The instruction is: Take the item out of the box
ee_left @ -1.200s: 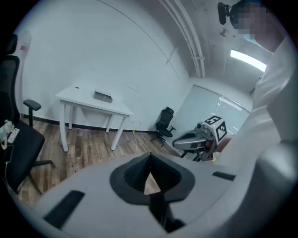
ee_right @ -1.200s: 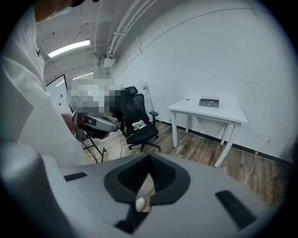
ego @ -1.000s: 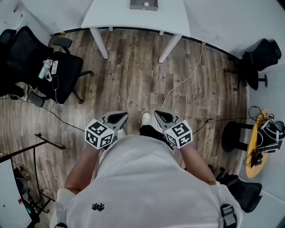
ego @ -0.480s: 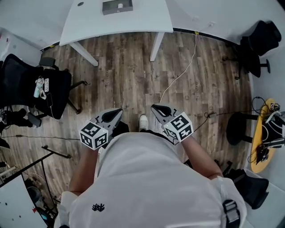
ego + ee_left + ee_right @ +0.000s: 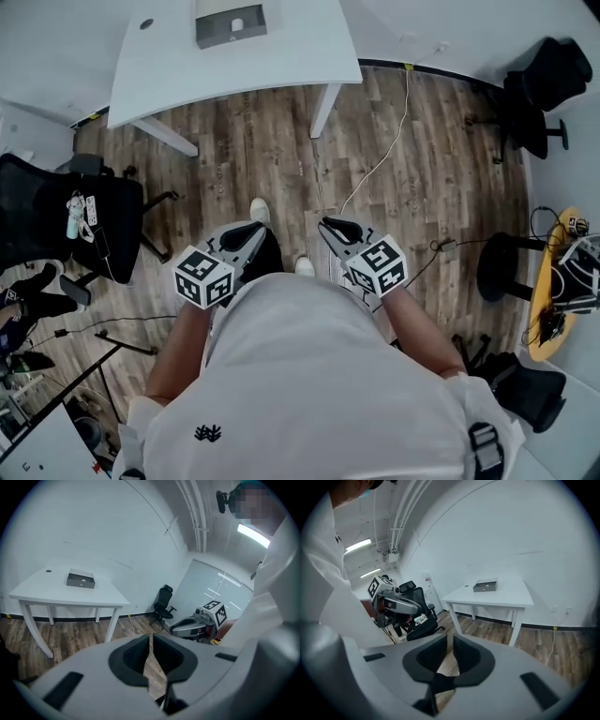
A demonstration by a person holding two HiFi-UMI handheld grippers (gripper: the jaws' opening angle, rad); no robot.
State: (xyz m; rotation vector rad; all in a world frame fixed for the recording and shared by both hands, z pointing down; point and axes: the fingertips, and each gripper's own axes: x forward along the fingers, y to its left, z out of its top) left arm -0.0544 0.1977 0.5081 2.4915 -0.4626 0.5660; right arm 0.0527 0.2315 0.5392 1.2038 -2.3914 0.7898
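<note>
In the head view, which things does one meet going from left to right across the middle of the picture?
Black office chair → left claw, its jaws have just been opening with nothing between them → right claw → black round stool → yellow side table.

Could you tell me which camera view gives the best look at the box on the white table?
The head view: it looks down into the open box and shows a small pale item inside. The left gripper view and the right gripper view show only its grey side, small and far off on the table.
</note>
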